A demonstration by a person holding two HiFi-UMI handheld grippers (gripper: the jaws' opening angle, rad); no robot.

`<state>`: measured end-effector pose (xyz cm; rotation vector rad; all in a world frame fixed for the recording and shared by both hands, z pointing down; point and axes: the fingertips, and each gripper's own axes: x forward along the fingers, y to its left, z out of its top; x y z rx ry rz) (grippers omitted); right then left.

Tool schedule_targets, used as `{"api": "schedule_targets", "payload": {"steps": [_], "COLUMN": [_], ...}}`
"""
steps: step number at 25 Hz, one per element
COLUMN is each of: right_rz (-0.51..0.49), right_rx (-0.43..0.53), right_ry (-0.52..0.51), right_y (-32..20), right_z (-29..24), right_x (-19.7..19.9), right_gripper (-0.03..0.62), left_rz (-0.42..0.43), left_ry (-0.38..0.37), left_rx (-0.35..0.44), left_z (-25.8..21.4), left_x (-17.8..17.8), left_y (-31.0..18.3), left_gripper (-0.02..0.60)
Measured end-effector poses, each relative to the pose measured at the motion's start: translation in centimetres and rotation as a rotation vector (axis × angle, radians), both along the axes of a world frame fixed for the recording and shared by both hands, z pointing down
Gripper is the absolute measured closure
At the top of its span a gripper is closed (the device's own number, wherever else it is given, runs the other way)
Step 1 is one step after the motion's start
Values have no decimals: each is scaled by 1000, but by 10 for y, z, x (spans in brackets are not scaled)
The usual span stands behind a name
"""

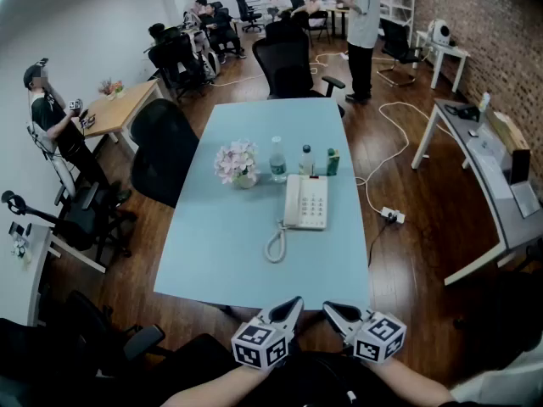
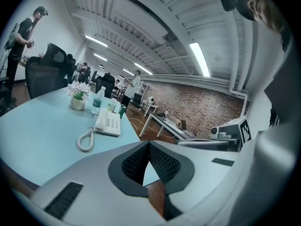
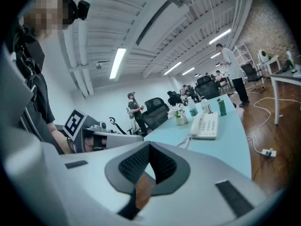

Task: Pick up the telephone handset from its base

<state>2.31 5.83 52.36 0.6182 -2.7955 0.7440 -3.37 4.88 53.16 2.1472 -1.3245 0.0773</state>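
Both grippers hang short of the white push-button telephone (image 1: 306, 202).
Only your gripper views show the jaws meeting: left gripper (image 2: 149, 144), right gripper (image 3: 149, 145) clenched, empty.

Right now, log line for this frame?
phase: pre-reach | handset: on base | left gripper: shut, empty | right gripper: shut, empty | both: near table edge

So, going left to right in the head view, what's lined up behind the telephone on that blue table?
pot of pale flowers → tall clear water bottle → shorter bottle → small green container
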Motion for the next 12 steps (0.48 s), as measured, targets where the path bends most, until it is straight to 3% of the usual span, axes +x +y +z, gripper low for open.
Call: {"api": "schedule_targets", "payload": {"steps": [6,12], "right_rz": [32,88], "right_rx": [22,27], "right_ry": [3,21], "right_y": [-26,-39], "right_z": [-7,-3], "right_x": [-42,-70], "right_gripper": [579,579], "left_rz": [26,119], "left_ry": [10,-24], "left_rx": [5,32], "left_z": [-2,-1], "left_x": [-45,-64], "left_y": [-29,-45], "left_gripper": [581,581]}}
